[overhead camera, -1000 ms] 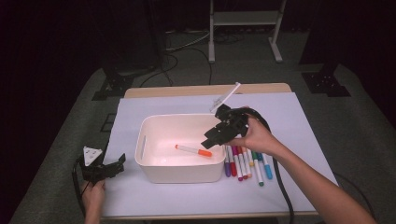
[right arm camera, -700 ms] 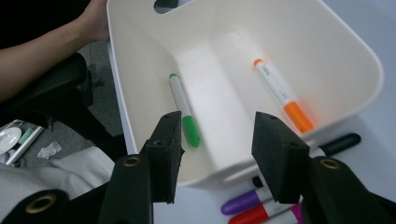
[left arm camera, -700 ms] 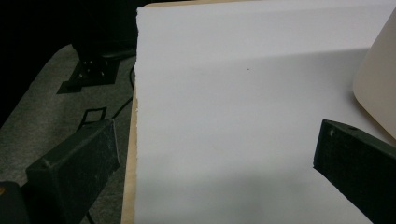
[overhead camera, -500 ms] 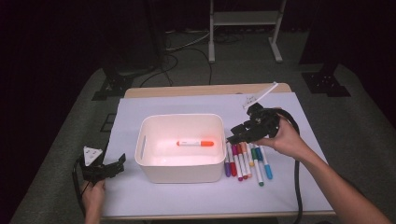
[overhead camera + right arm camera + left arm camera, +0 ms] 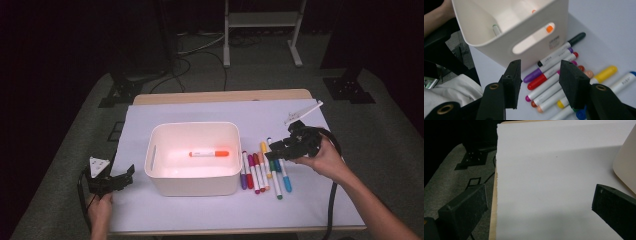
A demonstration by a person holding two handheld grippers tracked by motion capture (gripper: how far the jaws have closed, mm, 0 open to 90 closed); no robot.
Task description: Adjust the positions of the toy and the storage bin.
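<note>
Now, by label:
Right gripper (image 5: 281,146): fingers spread, holding nothing, over the row of markers (image 5: 264,168) lying on the table right of the white bin (image 5: 192,180).
Marker axes: roughly parallel, pointing away from the person.
Left gripper (image 5: 117,180): fingers apart, empty, idle at the table's left edge.
Bin: 1 orange marker (image 5: 209,153) inside.

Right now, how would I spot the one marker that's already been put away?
Find the white bin in the middle of the table. One marker lies flat on its floor, alone. It has an orange cap, while all the other markers lie in a row outside the bin's right side.
</note>
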